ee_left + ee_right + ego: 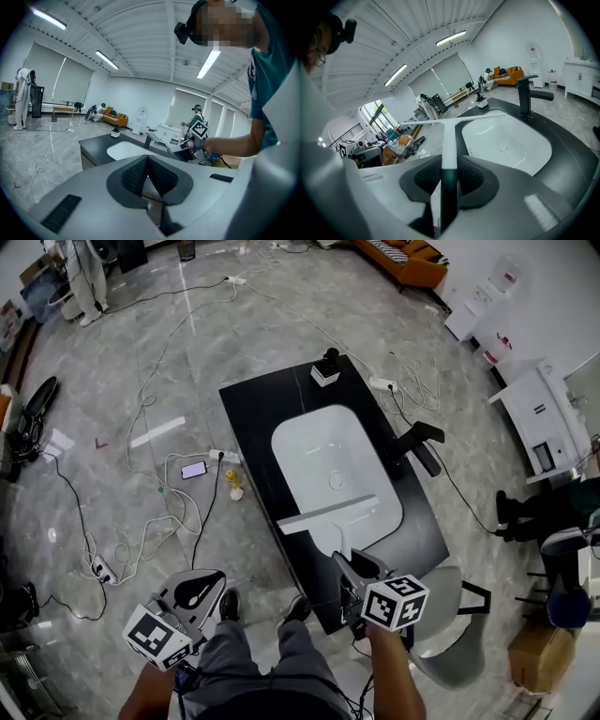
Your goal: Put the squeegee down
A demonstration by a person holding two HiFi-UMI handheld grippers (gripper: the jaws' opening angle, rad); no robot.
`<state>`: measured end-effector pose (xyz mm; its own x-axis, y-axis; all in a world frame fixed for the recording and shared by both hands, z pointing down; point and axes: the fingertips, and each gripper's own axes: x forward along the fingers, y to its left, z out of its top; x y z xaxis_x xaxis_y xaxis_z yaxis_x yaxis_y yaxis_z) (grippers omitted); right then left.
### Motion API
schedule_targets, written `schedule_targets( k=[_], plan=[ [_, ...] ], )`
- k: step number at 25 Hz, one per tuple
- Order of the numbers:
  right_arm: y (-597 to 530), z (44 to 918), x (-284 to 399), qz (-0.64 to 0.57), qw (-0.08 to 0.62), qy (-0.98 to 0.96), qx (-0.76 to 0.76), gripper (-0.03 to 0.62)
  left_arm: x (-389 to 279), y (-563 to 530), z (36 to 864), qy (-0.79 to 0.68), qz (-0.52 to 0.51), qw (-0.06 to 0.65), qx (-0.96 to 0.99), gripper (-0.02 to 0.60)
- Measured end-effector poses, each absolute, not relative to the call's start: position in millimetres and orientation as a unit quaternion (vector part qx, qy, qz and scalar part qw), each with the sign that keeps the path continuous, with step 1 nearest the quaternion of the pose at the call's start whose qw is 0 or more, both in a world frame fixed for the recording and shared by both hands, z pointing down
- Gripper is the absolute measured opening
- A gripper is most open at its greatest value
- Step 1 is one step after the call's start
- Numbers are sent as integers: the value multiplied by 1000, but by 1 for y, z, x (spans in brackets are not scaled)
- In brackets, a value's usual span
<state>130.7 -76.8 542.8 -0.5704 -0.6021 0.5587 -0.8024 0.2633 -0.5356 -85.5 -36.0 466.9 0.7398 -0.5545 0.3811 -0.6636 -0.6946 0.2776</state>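
Head view is showing the right tool [349, 565] holding the squeegee [328, 513] over the tabletop [255, 418], close to the tabletop's near edge. Right gripper view is making the grip clear: the two jaws are pressing on the dark lower part of the handle, kept partly apart by it, and the white shaft is running forward to the long blade. The blade is lying crosswise above the near rim of the white sink [323, 451]; whether it is touching the rim cannot be told. The black faucet [419, 442] is standing at the tabletop's right edge, well apart from the blade. The left tool [208, 582] is hanging beyond the tabletop's near left corner, over the floor [141, 381], with its jaws closed together and nothing between them.
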Motion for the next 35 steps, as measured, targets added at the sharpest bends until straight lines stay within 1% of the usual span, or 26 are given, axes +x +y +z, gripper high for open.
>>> schedule_targets(
  k=[10,21,28,35],
  plan=[
    [-75,572,138,437,119,-771,447,98,-72,-34,491,-324,146,219,909,5],
    [-86,605,149,464,107,-752,455,98,-49,-47,516,-297,173,218,914,5],
    [-94,615,150,474,102,-745,458,98,-50,-47,526,-289,184,226,912,5],
    [-99,635,157,478,117,-738,462,98,-52,-51,533,-291,188,228,910,5]
  ],
)
